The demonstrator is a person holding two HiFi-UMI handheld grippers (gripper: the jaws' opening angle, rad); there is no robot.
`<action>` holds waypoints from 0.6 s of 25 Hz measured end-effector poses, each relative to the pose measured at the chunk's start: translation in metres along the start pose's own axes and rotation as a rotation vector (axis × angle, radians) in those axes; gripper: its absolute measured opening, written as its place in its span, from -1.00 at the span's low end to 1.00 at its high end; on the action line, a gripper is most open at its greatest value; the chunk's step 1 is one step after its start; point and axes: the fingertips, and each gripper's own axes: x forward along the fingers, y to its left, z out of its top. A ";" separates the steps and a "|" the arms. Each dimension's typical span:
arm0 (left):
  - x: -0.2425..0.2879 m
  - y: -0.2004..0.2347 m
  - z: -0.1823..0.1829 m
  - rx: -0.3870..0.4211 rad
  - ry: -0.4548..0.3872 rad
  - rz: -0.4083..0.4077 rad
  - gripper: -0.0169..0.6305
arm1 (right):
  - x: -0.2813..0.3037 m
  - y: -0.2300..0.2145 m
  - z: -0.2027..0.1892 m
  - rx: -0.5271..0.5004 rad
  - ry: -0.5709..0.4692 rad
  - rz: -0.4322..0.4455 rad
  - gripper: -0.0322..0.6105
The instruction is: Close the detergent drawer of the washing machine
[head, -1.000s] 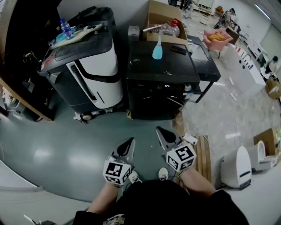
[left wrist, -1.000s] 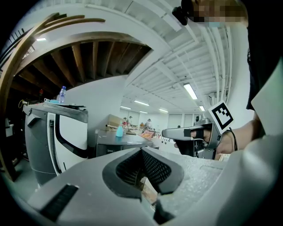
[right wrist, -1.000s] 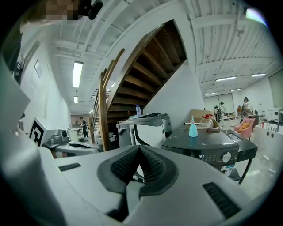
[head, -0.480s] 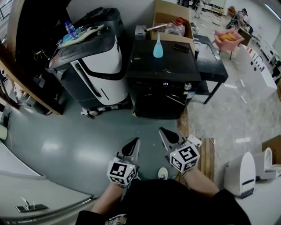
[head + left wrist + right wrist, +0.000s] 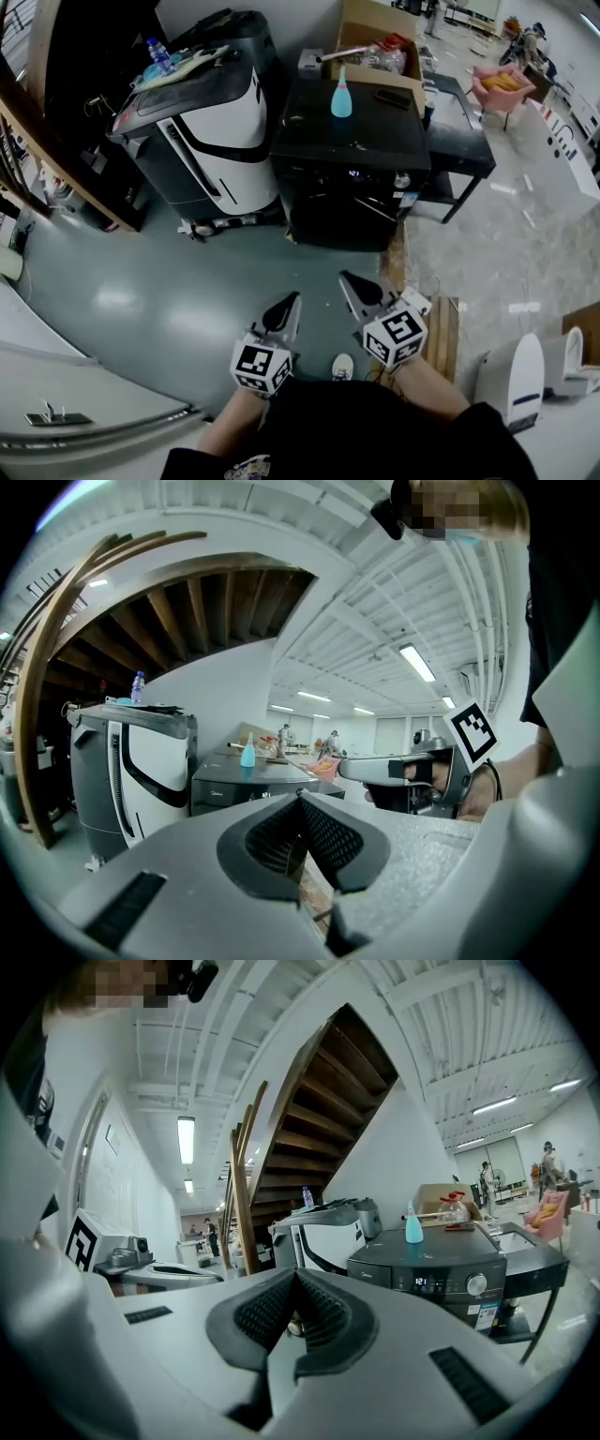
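The black washing machine point(image 5: 349, 131) stands ahead on the floor, with a blue bottle point(image 5: 341, 99) on its lid and a lit control panel point(image 5: 375, 175) along its front top. In the right gripper view the washing machine point(image 5: 427, 1277) shows its display and knob; the detergent drawer is too small to make out. My left gripper point(image 5: 290, 300) and right gripper point(image 5: 344, 278) hang side by side over the floor, well short of the machine. Both are shut with nothing between the pads point(image 5: 323, 832) point(image 5: 319, 1309). The left gripper view also catches the right gripper point(image 5: 389, 769).
A white and black machine point(image 5: 211, 141) stands left of the washer, a cardboard box point(image 5: 375, 37) behind it, a black table point(image 5: 464, 141) to its right. A wooden pallet point(image 5: 437, 333) and white appliances point(image 5: 511, 380) lie at the right. A wooden staircase point(image 5: 281, 1119) rises on the left.
The head view has swung a little to the left, so the white machine sits further right. Both grippers stay shut, side by side, carried forward together.
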 end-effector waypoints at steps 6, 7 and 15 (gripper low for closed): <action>0.001 -0.011 -0.001 -0.003 -0.005 0.021 -0.94 | -0.008 -0.004 -0.002 -0.001 -0.001 0.016 -0.91; 0.001 -0.012 -0.002 -0.003 -0.006 0.025 -0.94 | -0.010 -0.004 -0.002 0.001 0.003 0.018 -0.91; 0.003 -0.022 -0.005 -0.005 -0.008 0.046 -0.94 | -0.017 -0.010 -0.008 0.006 0.003 0.040 -0.91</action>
